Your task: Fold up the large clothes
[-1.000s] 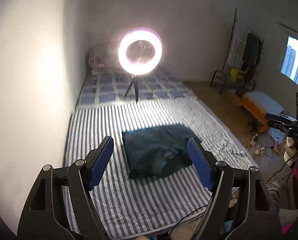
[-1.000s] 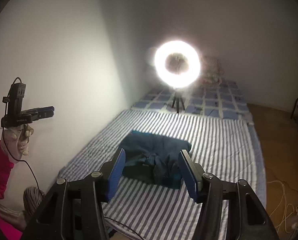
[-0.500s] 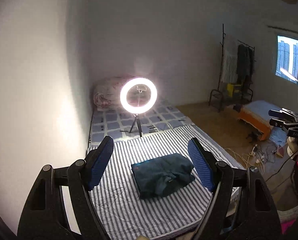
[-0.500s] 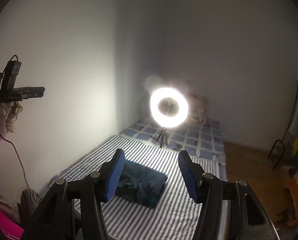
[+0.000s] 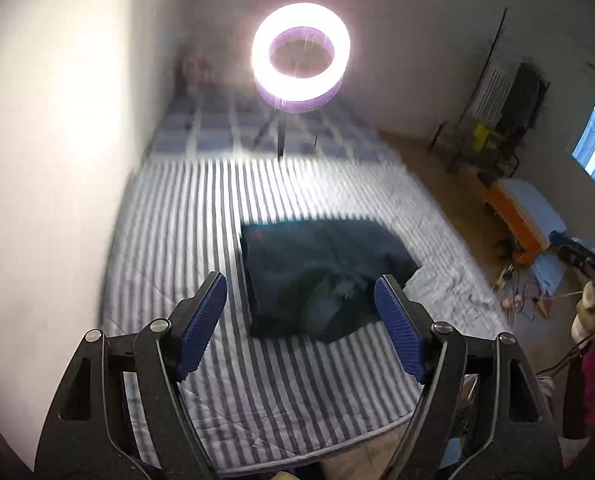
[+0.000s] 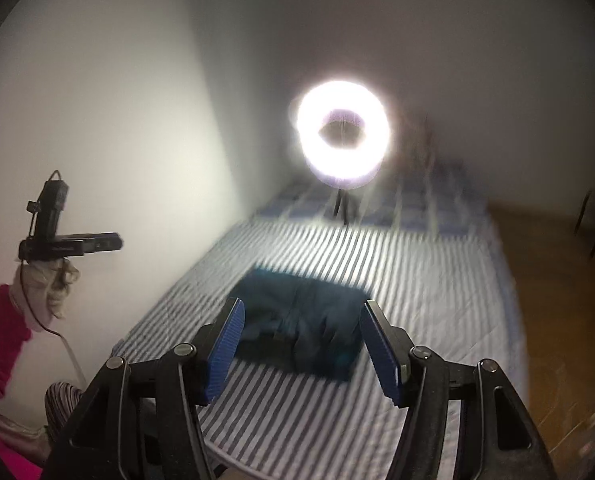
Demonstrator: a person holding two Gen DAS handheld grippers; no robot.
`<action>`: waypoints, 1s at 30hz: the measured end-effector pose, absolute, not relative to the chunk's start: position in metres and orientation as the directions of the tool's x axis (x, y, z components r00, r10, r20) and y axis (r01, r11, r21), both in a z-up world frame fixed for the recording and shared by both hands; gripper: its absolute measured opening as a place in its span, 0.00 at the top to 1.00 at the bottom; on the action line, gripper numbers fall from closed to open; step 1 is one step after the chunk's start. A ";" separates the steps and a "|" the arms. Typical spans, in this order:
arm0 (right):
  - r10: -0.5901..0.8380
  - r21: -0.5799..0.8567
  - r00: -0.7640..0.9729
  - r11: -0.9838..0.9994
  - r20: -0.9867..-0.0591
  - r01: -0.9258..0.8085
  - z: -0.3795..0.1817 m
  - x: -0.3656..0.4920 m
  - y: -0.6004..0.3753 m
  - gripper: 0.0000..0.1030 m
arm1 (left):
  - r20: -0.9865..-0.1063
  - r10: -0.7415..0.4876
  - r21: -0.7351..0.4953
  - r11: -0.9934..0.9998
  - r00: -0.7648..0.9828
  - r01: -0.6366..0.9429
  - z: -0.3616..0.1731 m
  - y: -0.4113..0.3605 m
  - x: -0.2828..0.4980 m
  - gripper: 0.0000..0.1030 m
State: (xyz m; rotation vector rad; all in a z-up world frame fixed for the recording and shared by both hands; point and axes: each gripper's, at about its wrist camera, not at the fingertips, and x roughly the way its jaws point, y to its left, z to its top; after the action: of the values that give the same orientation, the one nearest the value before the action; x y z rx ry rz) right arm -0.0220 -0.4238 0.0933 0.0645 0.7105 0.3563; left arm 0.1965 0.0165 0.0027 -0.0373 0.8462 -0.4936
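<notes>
Both cameras have dipped again since half a second ago: the garment (image 5: 321, 276) looms larger and the ring light (image 5: 300, 57) sits higher in view, with everything smeared by the swing.

Dark teal and already folded into a thick, roughly square bundle, the garment (image 6: 301, 332) lies mid-mattress (image 5: 185, 208) on the striped sheet, its loose rumpled layers at the near edge. I'd judge it soft, floppy and fairly heavy for cloth, not slippery and not fragile; best pinched at a near corner through all the layers so they don't slide apart. Left tongs (image 5: 301, 320) hang wide open with nothing between them, well short of the cloth. Right tongs (image 6: 299, 346) are empty too, their jaws opening. Beyond, the light stands on its tripod at the mattress head.
</notes>
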 end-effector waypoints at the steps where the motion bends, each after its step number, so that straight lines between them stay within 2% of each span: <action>1: 0.350 0.216 0.669 0.936 -0.656 -0.279 0.062 -0.007 -0.422 0.39 | -0.724 -0.421 -0.215 0.891 0.547 0.400 -0.014 0.010 0.205 0.23; 4: 0.408 0.298 0.589 0.913 -0.698 -0.280 -0.002 0.026 -0.416 0.39 | -0.764 -0.429 -0.260 0.888 0.481 0.380 -0.069 -0.001 0.236 0.23; 6: 0.416 0.306 0.557 0.909 -0.718 -0.285 -0.034 0.041 -0.412 0.39 | -0.787 -0.468 -0.347 0.875 0.402 0.339 -0.108 0.000 0.261 0.23; 9: 0.466 0.383 0.502 0.885 -0.729 -0.266 -0.072 0.069 -0.414 0.39 | -0.791 -0.519 -0.456 0.853 0.324 0.253 -0.156 0.006 0.292 0.23; 13: 0.471 0.411 0.467 0.882 -0.748 -0.232 -0.108 0.093 -0.420 0.39 | -0.798 -0.526 -0.492 0.851 0.296 0.185 -0.196 0.006 0.324 0.24; 15: 0.481 0.431 0.452 0.876 -0.751 -0.216 -0.119 0.100 -0.421 0.38 | -0.809 -0.521 -0.490 0.853 0.272 0.178 -0.209 0.002 0.334 0.41; 16: 0.499 0.459 0.439 0.865 -0.747 -0.202 -0.129 0.107 -0.424 0.38 | -0.814 -0.522 -0.492 0.853 0.256 0.175 -0.216 -0.001 0.338 0.46; 18: 0.520 0.490 0.423 0.852 -0.742 -0.185 -0.139 0.118 -0.426 0.38 | -0.821 -0.518 -0.486 0.855 0.240 0.183 -0.226 -0.008 0.344 0.65; 19: 0.533 0.503 0.408 0.844 -0.741 -0.187 -0.145 0.124 -0.424 0.40 | -0.823 -0.515 -0.479 0.856 0.240 0.193 -0.228 -0.012 0.345 0.69; 21: 0.547 0.509 0.370 0.836 -0.751 -0.204 -0.159 0.136 -0.416 0.53 | -0.831 -0.499 -0.450 0.863 0.246 0.230 -0.232 -0.021 0.346 0.84; 22: 0.560 0.517 0.348 0.828 -0.752 -0.216 -0.166 0.139 -0.411 0.72 | -0.833 -0.494 -0.440 0.865 0.248 0.243 -0.232 -0.025 0.346 0.86; 23: 0.565 0.519 0.325 0.825 -0.758 -0.222 -0.172 0.142 -0.406 0.80 | -0.840 -0.480 -0.421 0.871 0.253 0.254 -0.233 -0.029 0.347 0.90; 26: 0.597 0.553 0.313 0.802 -0.739 -0.225 -0.172 0.136 -0.403 0.89 | -0.847 -0.458 -0.391 0.881 0.272 0.265 -0.230 -0.035 0.347 0.93; 30: 0.722 0.677 0.327 0.689 -0.610 -0.259 -0.147 0.110 -0.413 0.91 | -0.861 -0.405 -0.314 0.899 0.308 0.305 -0.224 -0.036 0.342 0.93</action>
State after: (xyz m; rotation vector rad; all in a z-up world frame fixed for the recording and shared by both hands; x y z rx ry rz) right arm 0.1103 -0.4130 -0.1473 0.5139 1.0536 0.6802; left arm 0.3419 -0.0363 -0.2236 -0.0978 1.1668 -0.4700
